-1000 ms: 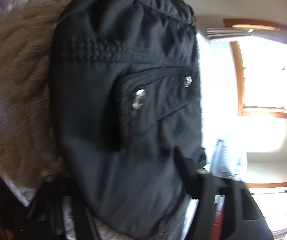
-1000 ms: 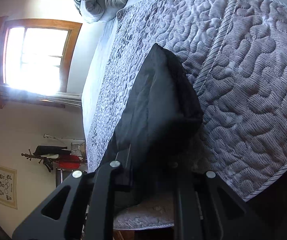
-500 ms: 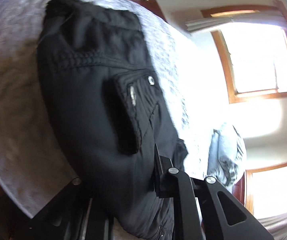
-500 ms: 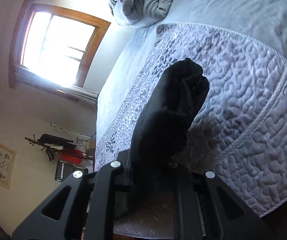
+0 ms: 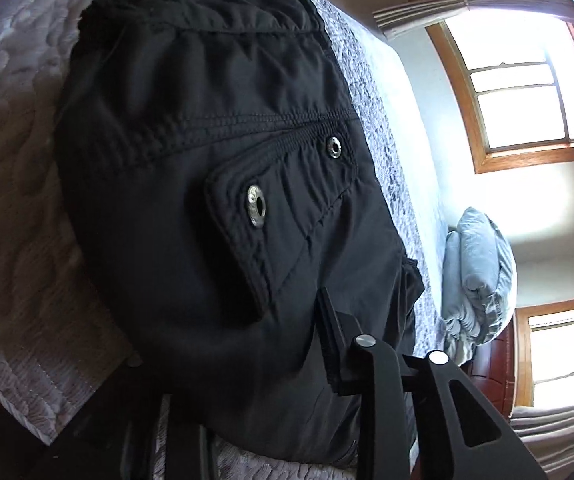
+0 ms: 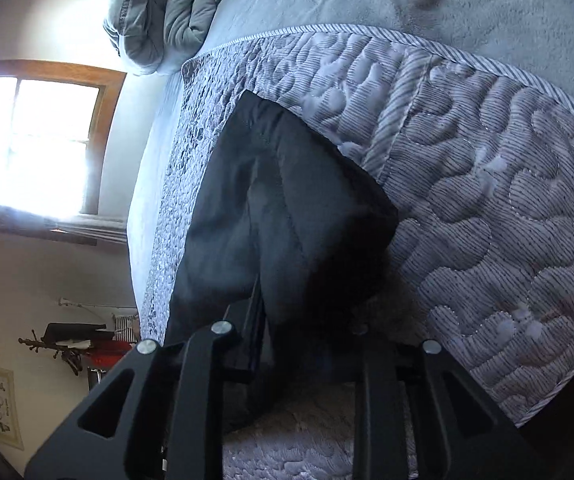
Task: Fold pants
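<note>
Black pants (image 5: 215, 216) lying bunched on a quilted bed (image 5: 11, 208), stretching straight ahead of both claws, long axis running away from each. Left claw (image 5: 247, 364) closed on pants fabric near the snap pocket (image 5: 287, 216), cloth draped over its fingers. Right claw (image 6: 307, 332) pinching a narrower folded end (image 6: 287, 208), which tapers forward and slightly left. Both equally near; neither end released. Probably mid-fold, ends about to meet.

My fingers (image 5: 329, 344) pinch the black pants (image 5: 207, 200) lying on the quilt (image 5: 11, 220); beyond the pants, a window (image 5: 527, 92) and a bundled blanket (image 5: 479, 276).
</note>
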